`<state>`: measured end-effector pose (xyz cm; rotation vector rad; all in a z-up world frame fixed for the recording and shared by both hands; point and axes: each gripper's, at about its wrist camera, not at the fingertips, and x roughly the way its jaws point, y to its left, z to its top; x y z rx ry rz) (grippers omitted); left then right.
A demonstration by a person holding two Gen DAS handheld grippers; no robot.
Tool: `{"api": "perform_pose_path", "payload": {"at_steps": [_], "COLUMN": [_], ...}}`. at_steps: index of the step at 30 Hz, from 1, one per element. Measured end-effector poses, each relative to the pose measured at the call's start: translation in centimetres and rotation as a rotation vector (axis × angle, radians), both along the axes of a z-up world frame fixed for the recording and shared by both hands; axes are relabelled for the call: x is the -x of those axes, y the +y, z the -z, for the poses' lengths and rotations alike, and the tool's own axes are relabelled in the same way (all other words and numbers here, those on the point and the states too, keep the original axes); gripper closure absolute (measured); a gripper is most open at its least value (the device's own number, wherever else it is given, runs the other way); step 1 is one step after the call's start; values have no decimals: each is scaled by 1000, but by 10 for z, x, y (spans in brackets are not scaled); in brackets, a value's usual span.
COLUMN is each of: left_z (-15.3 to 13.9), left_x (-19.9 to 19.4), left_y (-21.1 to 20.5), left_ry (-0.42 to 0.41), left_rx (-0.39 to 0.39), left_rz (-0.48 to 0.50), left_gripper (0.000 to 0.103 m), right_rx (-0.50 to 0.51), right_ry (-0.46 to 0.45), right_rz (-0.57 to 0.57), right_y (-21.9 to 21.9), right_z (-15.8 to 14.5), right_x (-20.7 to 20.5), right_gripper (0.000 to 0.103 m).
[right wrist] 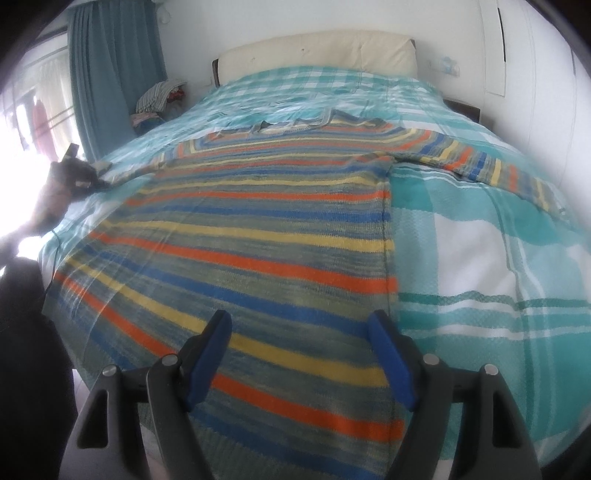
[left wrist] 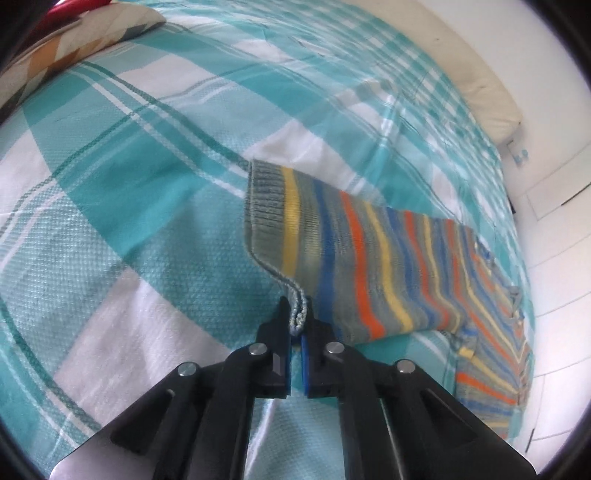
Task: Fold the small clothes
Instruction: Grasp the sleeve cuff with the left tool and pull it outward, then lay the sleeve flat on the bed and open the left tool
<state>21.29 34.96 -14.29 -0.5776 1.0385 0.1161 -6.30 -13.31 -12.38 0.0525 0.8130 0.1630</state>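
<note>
In the left wrist view, the ribbed cuff (left wrist: 264, 206) of a striped sweater (left wrist: 388, 266) is pinched at its lower corner by the left gripper (left wrist: 298, 321), whose jaws are closed on the knit edge; the sleeve is drawn out across the checked bedspread (left wrist: 129, 206) toward the bed's side edge, probably so that it can be carried over the body for a fold. A patterned cushion (left wrist: 85, 33) is seen at the far corner. In the right wrist view, the sweater (right wrist: 258, 236) is spread flat along the middle of the bed, hem nearest, neckline toward the cream headboard (right wrist: 317, 50), its other sleeve (right wrist: 491, 166) stretched sideways. The right gripper (right wrist: 299, 350) is held over the hem with jaws apart and nothing between them, seemingly ready to pin or take it.
</note>
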Motion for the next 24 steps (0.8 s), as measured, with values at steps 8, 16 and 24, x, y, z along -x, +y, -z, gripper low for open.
{"api": "perform_pose_path", "payload": {"at_steps": [8, 16, 24], "left_z": [7, -35, -71], "left_x": [6, 42, 82], "left_y": [8, -23, -123], "left_ry": [15, -46, -171], "left_rx": [-43, -208, -144], "left_rz": [-27, -30, 180], "left_gripper": [101, 29, 14], "right_rx": [2, -5, -3], "right_ry": [-2, -24, -72], "right_rz": [3, 39, 203], "right_y": [-1, -11, -71], "right_z": [0, -9, -43], "right_x": [1, 7, -4], "right_gripper": [27, 27, 16]}}
